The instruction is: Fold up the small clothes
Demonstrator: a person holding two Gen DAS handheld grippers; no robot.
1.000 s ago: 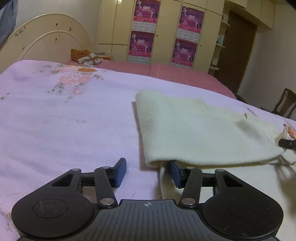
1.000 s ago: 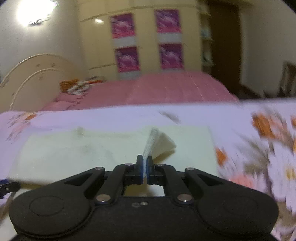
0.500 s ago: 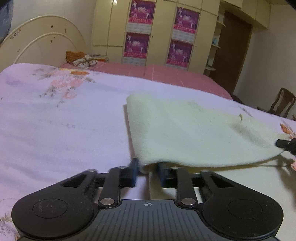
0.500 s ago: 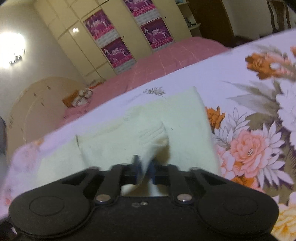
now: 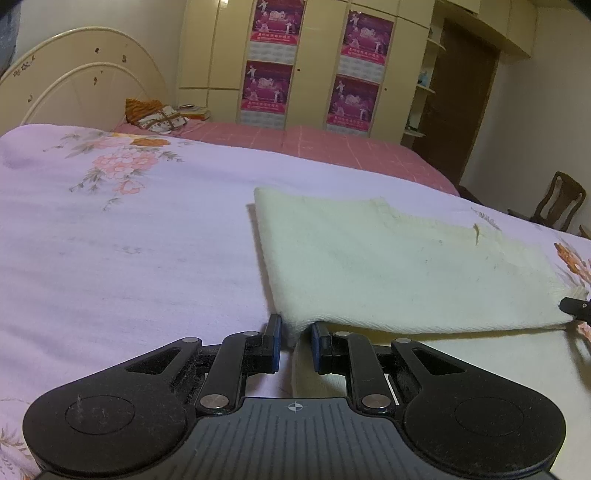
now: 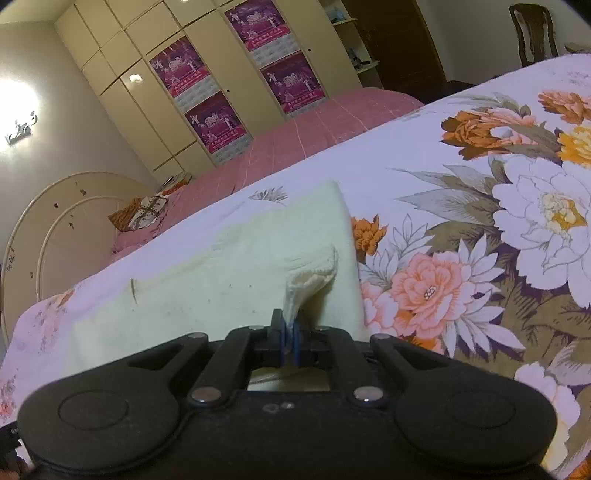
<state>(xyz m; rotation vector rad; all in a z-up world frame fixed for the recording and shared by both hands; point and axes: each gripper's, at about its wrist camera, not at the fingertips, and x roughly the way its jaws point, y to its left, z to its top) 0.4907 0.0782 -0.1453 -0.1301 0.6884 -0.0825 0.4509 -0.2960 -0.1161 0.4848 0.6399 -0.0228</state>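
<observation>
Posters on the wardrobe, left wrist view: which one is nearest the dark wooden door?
The lower right poster. It hangs in the column beside the dark wooden door, below the upper right poster; the two left posters hang one wardrobe panel further from it.

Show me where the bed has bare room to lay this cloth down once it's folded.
Bare bedspread lies left of the cream cloth, up to the pink blanket. Right of the cloth, the flowered spread is also free. Crowded only by the headboard, where pillows sit.
</observation>
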